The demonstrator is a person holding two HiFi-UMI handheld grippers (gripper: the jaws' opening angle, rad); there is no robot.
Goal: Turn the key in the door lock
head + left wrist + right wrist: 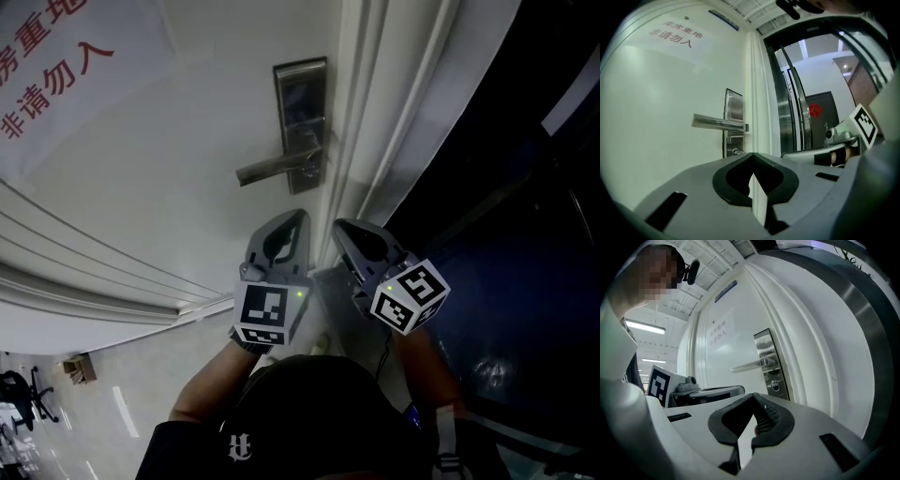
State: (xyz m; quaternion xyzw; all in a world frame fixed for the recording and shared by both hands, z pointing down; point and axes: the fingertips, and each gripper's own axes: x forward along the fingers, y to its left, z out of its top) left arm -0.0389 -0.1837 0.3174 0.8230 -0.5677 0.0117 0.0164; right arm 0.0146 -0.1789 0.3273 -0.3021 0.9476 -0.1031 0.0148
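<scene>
A steel lock plate (301, 117) with a lever handle (270, 170) is mounted on the white door (178, 159), close to its right edge. A small key (308, 169) sits in the keyhole just below the lever's hub. Both grippers hover side by side below the lock, apart from it. My left gripper (298, 217) is shut and holds nothing. My right gripper (341, 227) is also shut and holds nothing. In the left gripper view the key (736, 151) shows just above the shut left gripper (752, 155). In the right gripper view the key (774, 384) lies above and right of the shut right gripper (753, 395).
The white door frame (375, 112) runs beside the lock, with a dark glass panel (506, 187) to its right. A notice with red characters (47, 66) hangs on the door. Pale floor tiles (103, 394) and a small box (80, 367) lie below.
</scene>
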